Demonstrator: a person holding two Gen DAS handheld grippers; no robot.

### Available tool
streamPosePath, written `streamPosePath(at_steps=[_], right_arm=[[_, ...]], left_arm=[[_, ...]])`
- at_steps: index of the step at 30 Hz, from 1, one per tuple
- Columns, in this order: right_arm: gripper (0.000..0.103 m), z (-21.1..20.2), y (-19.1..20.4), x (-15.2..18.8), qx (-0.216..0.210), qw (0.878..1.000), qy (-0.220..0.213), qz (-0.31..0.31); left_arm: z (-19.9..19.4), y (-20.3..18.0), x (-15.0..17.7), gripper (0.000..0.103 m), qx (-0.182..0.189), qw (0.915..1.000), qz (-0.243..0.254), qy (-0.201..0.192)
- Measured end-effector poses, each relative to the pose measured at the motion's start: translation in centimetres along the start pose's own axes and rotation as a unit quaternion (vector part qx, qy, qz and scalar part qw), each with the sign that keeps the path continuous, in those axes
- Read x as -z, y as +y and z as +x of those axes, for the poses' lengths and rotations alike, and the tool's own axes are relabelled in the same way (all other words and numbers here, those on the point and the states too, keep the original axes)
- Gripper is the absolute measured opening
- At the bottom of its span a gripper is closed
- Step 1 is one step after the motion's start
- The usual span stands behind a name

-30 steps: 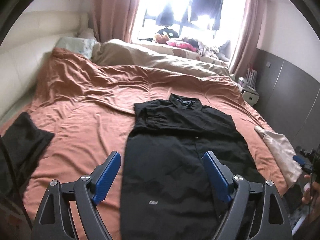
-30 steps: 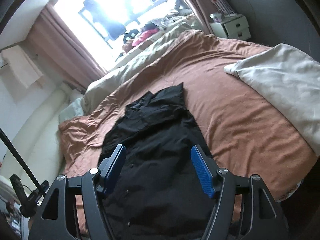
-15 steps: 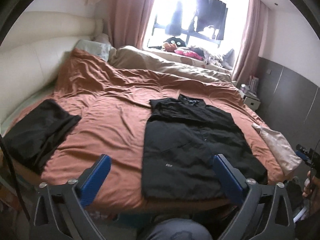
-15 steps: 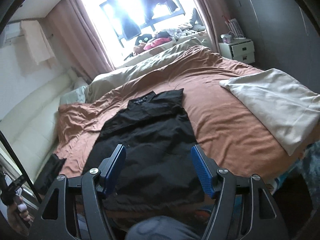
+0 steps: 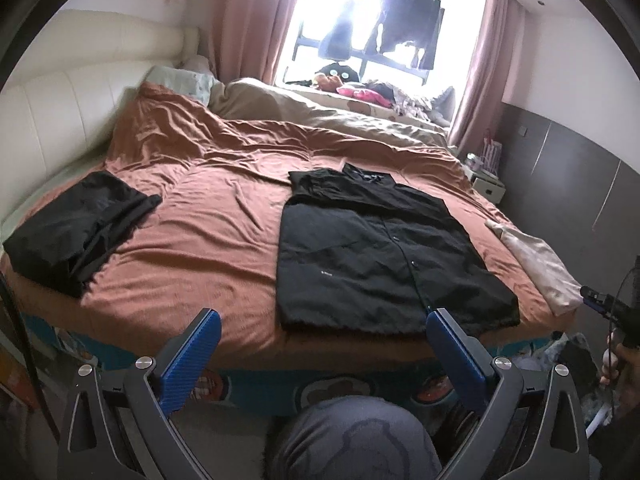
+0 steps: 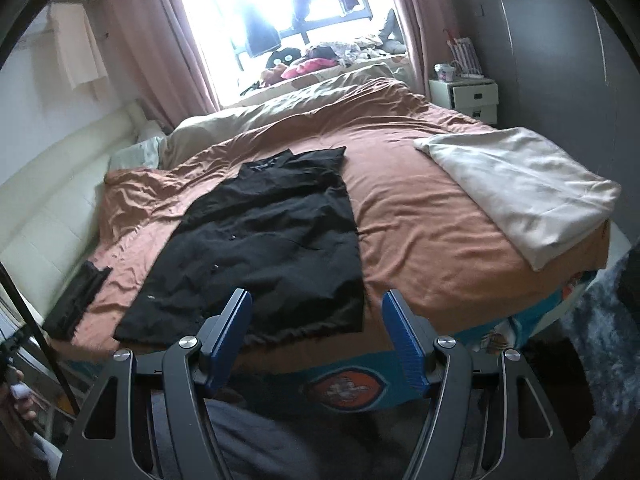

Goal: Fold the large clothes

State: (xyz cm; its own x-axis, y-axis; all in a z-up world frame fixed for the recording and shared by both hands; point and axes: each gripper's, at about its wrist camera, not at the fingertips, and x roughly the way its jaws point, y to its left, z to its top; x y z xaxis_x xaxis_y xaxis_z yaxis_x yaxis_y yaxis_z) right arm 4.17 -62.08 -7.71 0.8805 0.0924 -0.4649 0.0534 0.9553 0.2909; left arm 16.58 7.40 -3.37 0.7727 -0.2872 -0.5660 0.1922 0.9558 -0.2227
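Note:
A black button shirt [image 5: 376, 248] lies flat on the rust-brown bedspread [image 5: 216, 216], collar toward the window, sleeves folded in, hem at the bed's near edge. It also shows in the right wrist view [image 6: 260, 252]. My left gripper [image 5: 324, 344] is open and empty, held back off the bed's near edge, below the shirt hem. My right gripper [image 6: 316, 332] is open and empty, also off the bed, just short of the shirt's hem.
A folded black garment [image 5: 76, 228] lies at the bed's left near corner. A folded cream garment [image 6: 520, 188] lies at the right side. A white nightstand [image 6: 468, 96] stands by the grey wall. The person's knee [image 5: 352, 436] is below the grippers.
Both grippers have pulled back from over the shirt to beyond the bed's near edge. The shirt stays flat on the bed. Both grippers stay open.

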Motion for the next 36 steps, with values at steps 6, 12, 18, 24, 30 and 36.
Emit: streamPosePath(at_steps=[6,12,18,24,30,36], right_arm=[[0.066,1.0,-0.1,1.6,0.004,1.000,0.025,-0.008],[0.066,3.4,-0.3,2.1,-0.006,0.998,0.063,-0.008],[0.082,7.0,-1.9,2.2,-0.030,0.995,0.090,0.031],[0.082,10.6,-2.7,2.1,-0.045,0.991,0.113,0.058],[0.084,13.7,-3.0,1.7,-0.046,0.989,0.117,0.077],[0.089,16.9,-3.8,1.5,-0.032,0.987,0.131,0.091]], left_arm=[[1.3,0.8,1.5,0.103,0.007,0.9995,-0.008,0.029],[3.9,1.3,1.9,0.103,0.006,0.9989,-0.007,0.046],[7.6,3.0,2.8,0.102,0.033,0.9951,-0.048,0.080],[10.9,4.7,2.7,0.102,0.037,0.9919,-0.079,0.092],[14.3,6.1,2.3,0.102,0.041,0.9880,-0.104,0.107],[17.8,7.2,1.9,0.096,0.043,0.9836,-0.120,0.127]])
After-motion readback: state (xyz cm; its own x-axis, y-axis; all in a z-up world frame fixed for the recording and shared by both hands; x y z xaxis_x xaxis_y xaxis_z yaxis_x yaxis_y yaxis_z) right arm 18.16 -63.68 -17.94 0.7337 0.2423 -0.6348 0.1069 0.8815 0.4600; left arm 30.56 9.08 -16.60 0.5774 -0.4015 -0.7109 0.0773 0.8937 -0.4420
